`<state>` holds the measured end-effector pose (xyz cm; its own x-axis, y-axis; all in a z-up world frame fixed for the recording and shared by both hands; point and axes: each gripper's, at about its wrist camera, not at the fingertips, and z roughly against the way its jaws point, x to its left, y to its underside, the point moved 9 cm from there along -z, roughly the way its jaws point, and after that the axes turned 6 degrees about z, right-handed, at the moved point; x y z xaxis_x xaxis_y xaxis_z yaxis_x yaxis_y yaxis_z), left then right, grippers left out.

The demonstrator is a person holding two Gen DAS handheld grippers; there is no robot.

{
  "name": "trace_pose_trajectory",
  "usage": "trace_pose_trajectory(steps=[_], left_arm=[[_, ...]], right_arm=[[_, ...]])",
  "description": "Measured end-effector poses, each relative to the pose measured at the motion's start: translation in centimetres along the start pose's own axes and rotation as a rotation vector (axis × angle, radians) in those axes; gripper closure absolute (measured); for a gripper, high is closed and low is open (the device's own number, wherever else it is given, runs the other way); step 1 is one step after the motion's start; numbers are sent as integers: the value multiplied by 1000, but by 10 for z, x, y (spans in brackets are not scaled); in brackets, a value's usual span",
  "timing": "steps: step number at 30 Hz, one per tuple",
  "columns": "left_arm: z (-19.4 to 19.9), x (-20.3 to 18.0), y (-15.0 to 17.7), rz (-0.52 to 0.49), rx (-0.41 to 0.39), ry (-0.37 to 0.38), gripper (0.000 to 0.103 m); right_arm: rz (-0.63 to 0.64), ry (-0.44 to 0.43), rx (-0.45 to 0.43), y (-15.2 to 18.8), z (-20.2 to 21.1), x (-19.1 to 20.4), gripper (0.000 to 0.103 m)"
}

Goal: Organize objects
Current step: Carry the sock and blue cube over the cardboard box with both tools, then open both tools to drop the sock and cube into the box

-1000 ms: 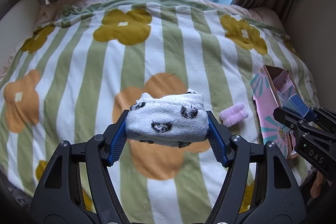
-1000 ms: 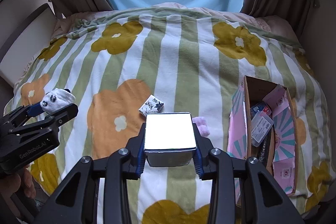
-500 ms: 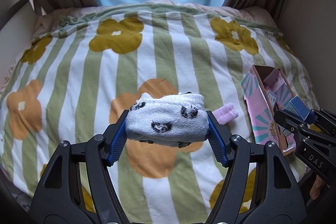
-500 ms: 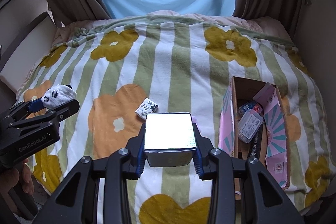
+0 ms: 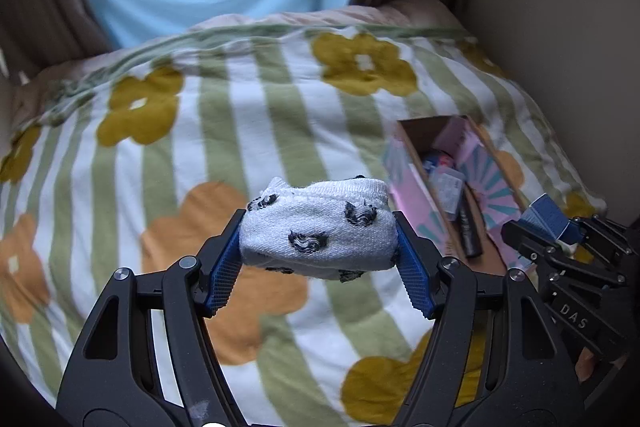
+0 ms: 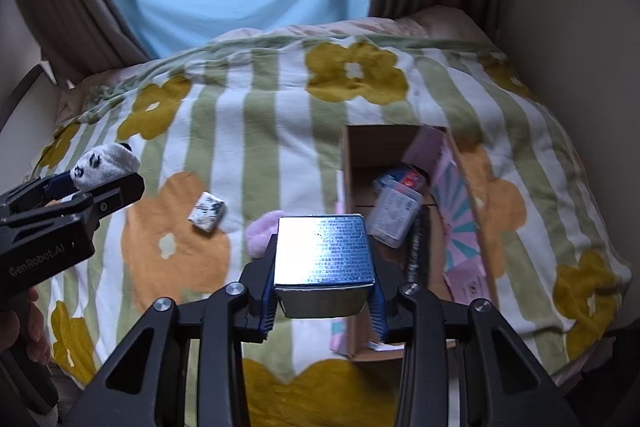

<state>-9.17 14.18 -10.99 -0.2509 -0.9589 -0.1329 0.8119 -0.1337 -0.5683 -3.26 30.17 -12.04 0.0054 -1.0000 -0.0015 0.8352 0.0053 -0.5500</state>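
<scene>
**Holding two items above the flowered bed, carton at right**

Gripping from both sides, the left gripper (image 5: 318,251) has its blue-padded jaws clenched on a rolled white sock with black panda-face marks (image 5: 320,233), held in the air over the green-striped blanket with yellow and orange flowers (image 6: 256,131). Right of it, on an orange flower, lies a small white folded sock with black print (image 6: 208,211); a pale pink fuzzy bundle (image 6: 262,231) lies just beside the carton's left wall. The right gripper (image 6: 323,297) is clamped on a shiny blue rectangular box (image 6: 323,251), raised near the carton's near-left edge. Farthest right, the open pink-patterned cardboard carton (image 6: 382,143) rests on the blanket and contains a clear plastic case (image 6: 394,213), a blue packet and a black tube.
</scene>
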Motion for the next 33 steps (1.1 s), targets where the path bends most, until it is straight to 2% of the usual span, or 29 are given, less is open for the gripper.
trace_pose_trajectory(steps=[10, 19, 27, 33], left_arm=[[-51, -123, -21, -206, 79, 148, 37], [-132, -220, -28, -399, 164, 245, 37], [-212, -269, -1, -524, 261, 307, 36], [-246, -276, 22, -575, 316, 309, 36]], right_arm=[[-124, 77, 64, 26, -15, -73, 69], [-134, 86, 108, 41, -50, -106, 69], [-100, 33, 143, 58, -101, -105, 69], [-88, 6, 161, 71, -119, -99, 69]])
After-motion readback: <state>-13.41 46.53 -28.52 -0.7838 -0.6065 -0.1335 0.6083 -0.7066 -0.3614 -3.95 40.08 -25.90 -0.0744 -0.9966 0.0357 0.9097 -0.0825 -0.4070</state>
